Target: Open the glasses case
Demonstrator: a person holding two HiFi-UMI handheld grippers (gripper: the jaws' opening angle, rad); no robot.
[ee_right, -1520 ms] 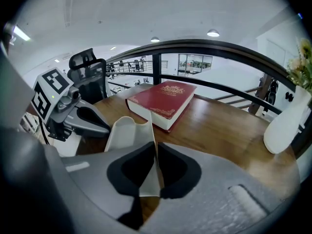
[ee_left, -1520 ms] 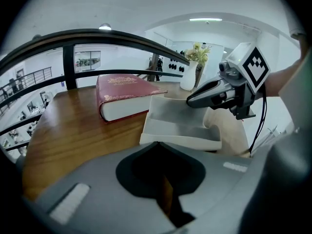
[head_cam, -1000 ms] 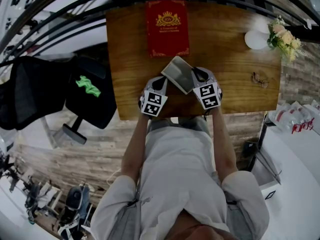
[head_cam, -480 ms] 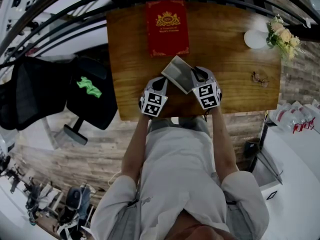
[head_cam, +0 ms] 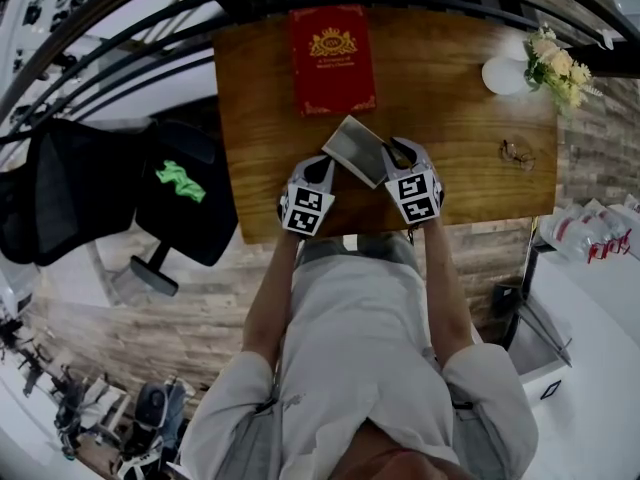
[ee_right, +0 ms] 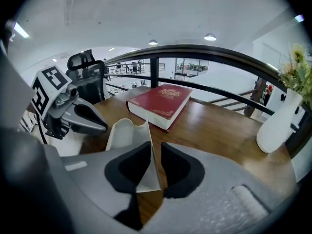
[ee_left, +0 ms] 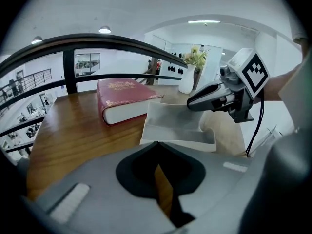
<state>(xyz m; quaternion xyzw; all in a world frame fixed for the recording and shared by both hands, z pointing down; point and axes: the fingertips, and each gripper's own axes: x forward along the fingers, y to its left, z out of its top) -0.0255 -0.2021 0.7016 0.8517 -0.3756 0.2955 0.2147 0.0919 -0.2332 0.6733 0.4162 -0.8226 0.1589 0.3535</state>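
Observation:
The grey glasses case [head_cam: 358,148] lies on the wooden table [head_cam: 260,118], one thin flap standing up. My left gripper [head_cam: 326,161] sits at its near left corner. In the left gripper view the jaws [ee_left: 156,145] meet on the case's near edge [ee_left: 178,126]. My right gripper [head_cam: 392,148] is at the case's right side. Its jaws [ee_right: 153,147] are opening, and the raised flap [ee_right: 127,135] stands between them with a sliver of wood showing beside it. Each gripper shows in the other's view: the right gripper [ee_left: 214,94] and the left gripper [ee_right: 83,118].
A red book [head_cam: 333,58] lies beyond the case. A white vase with flowers [head_cam: 510,73] stands at the far right corner, and a pair of glasses [head_cam: 518,156] lies to the right. A black chair [head_cam: 120,188] is left of the table, and a railing runs behind it.

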